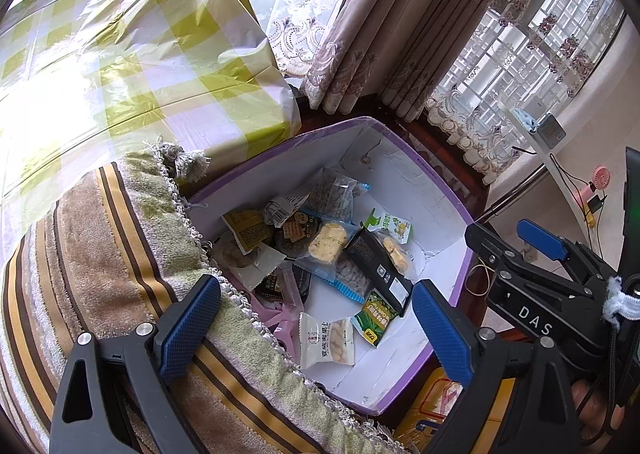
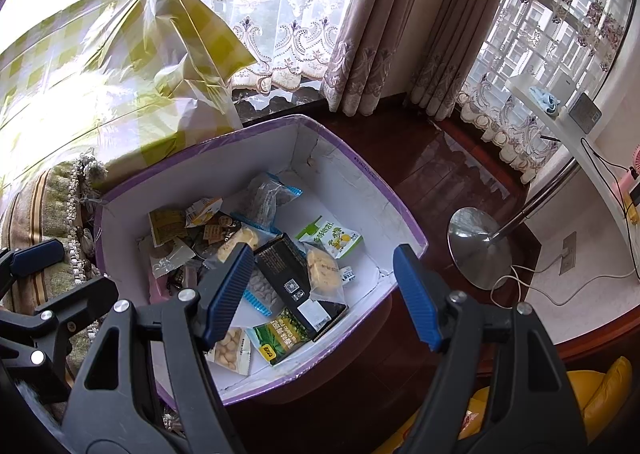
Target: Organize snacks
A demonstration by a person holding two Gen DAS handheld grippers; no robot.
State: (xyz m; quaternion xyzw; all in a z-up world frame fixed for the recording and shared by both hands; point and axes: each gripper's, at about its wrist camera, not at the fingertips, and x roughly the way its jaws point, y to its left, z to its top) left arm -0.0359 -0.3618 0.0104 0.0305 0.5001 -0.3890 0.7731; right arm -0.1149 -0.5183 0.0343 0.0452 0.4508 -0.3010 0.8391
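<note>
A white box with a purple rim (image 1: 436,177) (image 2: 384,189) stands on the floor and holds several snack packets: a black packet (image 1: 376,266) (image 2: 292,274), a green packet (image 1: 374,318) (image 2: 282,336), a white nut packet (image 1: 326,340) (image 2: 232,346) and a white-green packet (image 1: 390,223) (image 2: 332,238). My left gripper (image 1: 316,330) is open and empty above the box's near left side. My right gripper (image 2: 324,294) is open and empty above the box's near right part; it also shows in the left wrist view (image 1: 520,246).
A striped fringed cushion (image 1: 100,274) lies left of the box. A yellow-checked wrapped bundle (image 1: 132,53) (image 2: 100,73) sits behind it. A lamp base (image 2: 478,254) and cables lie on the dark wood floor at right. Curtains hang behind. A yellow bag (image 2: 600,394) lies at the bottom right.
</note>
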